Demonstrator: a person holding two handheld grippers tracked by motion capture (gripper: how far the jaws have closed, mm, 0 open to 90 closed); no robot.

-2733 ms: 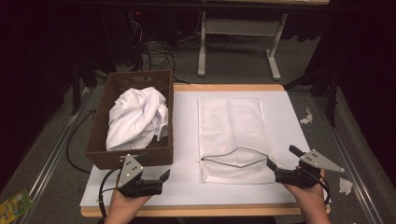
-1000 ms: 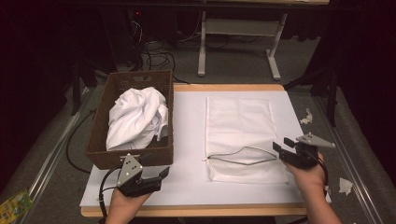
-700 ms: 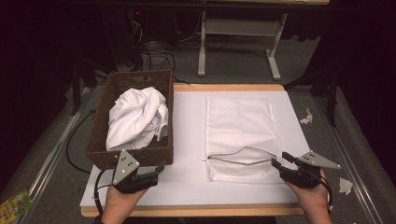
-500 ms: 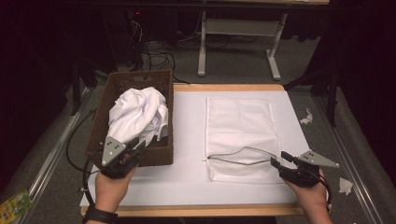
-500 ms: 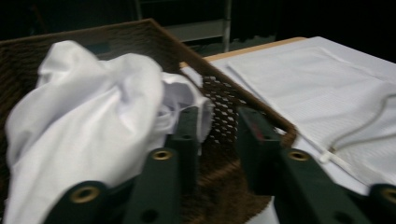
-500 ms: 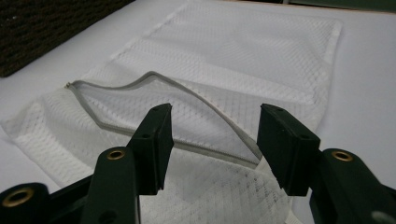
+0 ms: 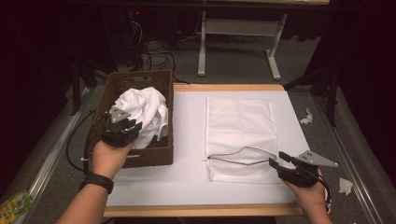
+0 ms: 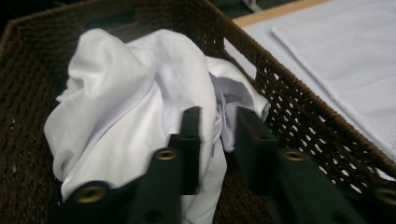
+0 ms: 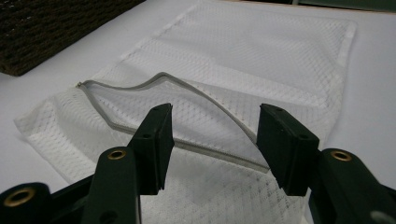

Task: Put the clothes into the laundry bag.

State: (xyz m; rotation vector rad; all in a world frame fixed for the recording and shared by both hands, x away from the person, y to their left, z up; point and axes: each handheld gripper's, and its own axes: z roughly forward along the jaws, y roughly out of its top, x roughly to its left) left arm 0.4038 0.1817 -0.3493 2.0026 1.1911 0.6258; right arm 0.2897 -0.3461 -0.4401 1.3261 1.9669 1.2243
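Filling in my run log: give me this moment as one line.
left gripper: open, jaws just reopening over white cloth in basket | right gripper: open at mesh bag zipper mouth

1. L gripper (image 7: 122,128), held in L hand (image 7: 108,156), sits over near-left part of brown wicker basket (image 7: 156,156), at crumpled white cloth (image 7: 144,112) inside; its jaws have just been opening, can't tell if cloth is between them.
2. R gripper (image 7: 275,161) near table's (image 7: 187,140) front-right, jaws apart, tips at the mesh laundry bag's (image 7: 240,121) near-right corner by its gaping zip.
3. Bag lies flat, well apart from basket.
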